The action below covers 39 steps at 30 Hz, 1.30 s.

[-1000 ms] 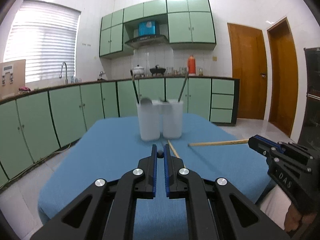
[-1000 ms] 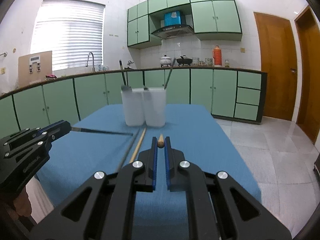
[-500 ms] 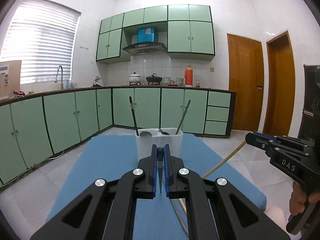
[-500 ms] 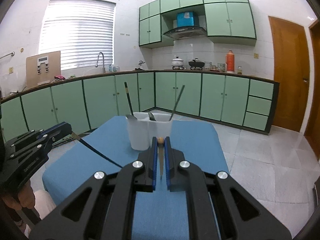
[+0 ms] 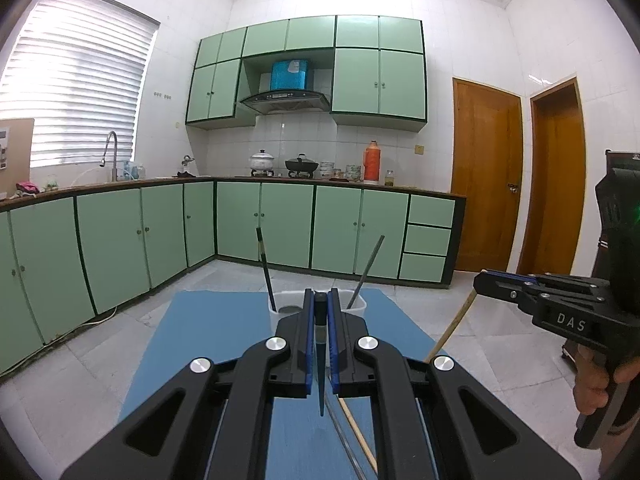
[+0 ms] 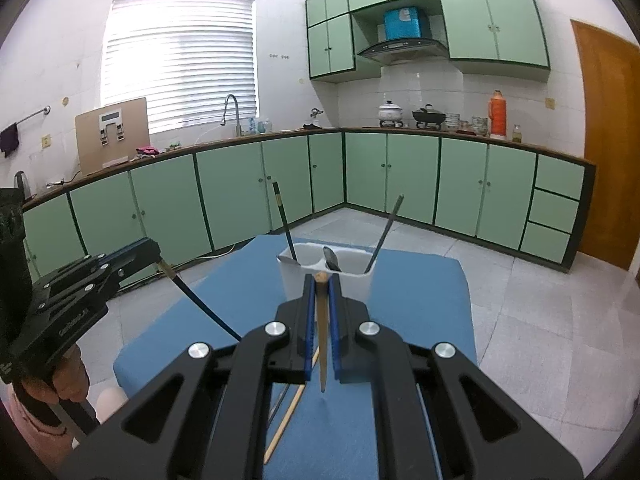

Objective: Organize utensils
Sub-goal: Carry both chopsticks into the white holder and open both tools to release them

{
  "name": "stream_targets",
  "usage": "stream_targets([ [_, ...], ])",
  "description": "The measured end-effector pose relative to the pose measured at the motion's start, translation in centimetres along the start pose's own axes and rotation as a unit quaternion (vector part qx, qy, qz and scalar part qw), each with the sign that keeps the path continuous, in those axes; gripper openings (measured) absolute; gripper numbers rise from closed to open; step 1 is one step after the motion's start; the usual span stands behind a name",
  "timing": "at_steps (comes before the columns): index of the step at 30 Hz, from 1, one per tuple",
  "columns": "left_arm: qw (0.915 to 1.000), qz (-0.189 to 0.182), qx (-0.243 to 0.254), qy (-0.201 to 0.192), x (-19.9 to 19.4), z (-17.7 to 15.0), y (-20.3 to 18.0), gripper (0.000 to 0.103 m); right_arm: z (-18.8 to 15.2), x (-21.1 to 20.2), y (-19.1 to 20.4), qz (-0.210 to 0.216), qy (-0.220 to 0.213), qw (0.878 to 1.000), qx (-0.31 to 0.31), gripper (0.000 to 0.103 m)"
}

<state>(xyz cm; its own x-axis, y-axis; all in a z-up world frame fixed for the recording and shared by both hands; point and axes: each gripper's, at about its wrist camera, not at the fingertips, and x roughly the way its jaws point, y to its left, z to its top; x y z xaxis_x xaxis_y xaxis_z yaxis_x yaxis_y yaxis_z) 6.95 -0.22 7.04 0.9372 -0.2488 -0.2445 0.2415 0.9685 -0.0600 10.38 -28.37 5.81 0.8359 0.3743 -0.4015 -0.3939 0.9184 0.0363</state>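
Both grippers now hang higher above the blue table (image 6: 420, 280) than a second ago, the left gripper (image 5: 321, 316) clamped on a dark chopstick (image 5: 320, 344) and the right gripper (image 6: 320, 300) on a wooden chopstick (image 6: 322, 344), ready for the white holder (image 6: 360, 284).

A plain blue cloth (image 6: 420, 280) covers the table. On it stands a translucent white plastic holder (image 6: 356, 280). The black gripper (image 5: 321, 312) with blue pads pinches a dark, near-black chopstick (image 5: 320, 344) — its twin gripper (image 6: 321, 292) pinches a pale wooden chopstick (image 6: 322, 340). Behind, mint-green cupboard doors (image 5: 288, 224) with dark green edging — and orange-brown wooden doors (image 5: 486, 176).
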Motion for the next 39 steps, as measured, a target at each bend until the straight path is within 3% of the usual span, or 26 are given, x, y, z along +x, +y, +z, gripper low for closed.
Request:
stream_targets([
  [6, 0.9998, 0.002, 0.003, -0.022, 0.0, 2.2, 0.7, 0.006, 2.9, 0.0, -0.2, 0.005, -0.012, 1.000, -0.012, 0.006],
  [15, 0.9951, 0.008, 0.005, -0.099, -0.7, 8.4, 1.5, 0.006, 9.4, -1.0, -1.5, 0.004, -0.076, 0.997, -0.014, 0.006],
  [21, 0.9909, 0.016, 0.018, -0.132, 1.5, 11.7, 0.9, 0.006, 13.0, 0.9, -2.4, -0.016, -0.100, 0.995, -0.022, 0.006],
  [27, 0.9928, 0.022, 0.018, -0.117, 6.9, 12.2, 1.0, 0.006, 13.9, 5.5, -3.6, -0.029, -0.080, 0.996, -0.023, 0.006],
  [39, 0.9985, 0.027, 0.009, -0.047, 15.9, 9.2, 2.6, 0.006, 10.8, 14.1, -5.5, -0.031, -0.032, 0.999, 0.000, 0.006],
])
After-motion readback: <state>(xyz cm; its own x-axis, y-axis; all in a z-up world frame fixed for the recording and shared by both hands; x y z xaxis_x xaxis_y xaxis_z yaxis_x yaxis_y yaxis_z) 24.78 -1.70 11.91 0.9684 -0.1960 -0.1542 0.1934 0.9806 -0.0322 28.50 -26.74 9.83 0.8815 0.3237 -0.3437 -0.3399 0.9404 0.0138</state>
